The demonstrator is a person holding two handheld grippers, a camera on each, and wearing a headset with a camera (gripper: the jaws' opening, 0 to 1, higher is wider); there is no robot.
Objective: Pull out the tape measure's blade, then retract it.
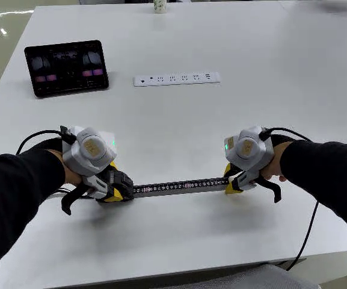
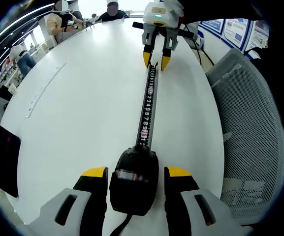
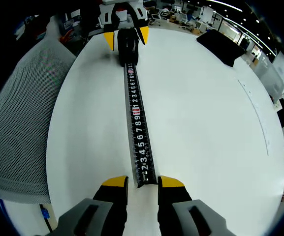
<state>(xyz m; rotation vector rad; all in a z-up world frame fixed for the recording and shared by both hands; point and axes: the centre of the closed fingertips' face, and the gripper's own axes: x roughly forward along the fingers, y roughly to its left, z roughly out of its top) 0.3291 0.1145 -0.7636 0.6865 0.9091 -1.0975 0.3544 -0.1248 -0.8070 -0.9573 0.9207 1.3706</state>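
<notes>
A black tape measure case [image 2: 134, 181] sits on the white table [image 1: 221, 114], and my left gripper [image 2: 136, 172] is shut on its sides. The blade [image 2: 148, 101], dark with white numbers, lies flat along the table toward the other gripper [image 2: 156, 59]. My right gripper [image 3: 143, 182] is shut on the blade's tip [image 3: 142, 173]. In the head view the left gripper [image 1: 118, 188] holds the case [image 1: 120, 184] at the left. The blade [image 1: 179, 187] runs right to the right gripper [image 1: 232, 184], near the table's front edge.
A dark tablet [image 1: 66, 67] stands at the back left, and a white power strip [image 1: 177, 79] lies mid-table. A small container [image 1: 159, 5] sits at the far edge. A grey mesh chair [image 2: 250, 123] is at the near side. Cables trail from both grippers.
</notes>
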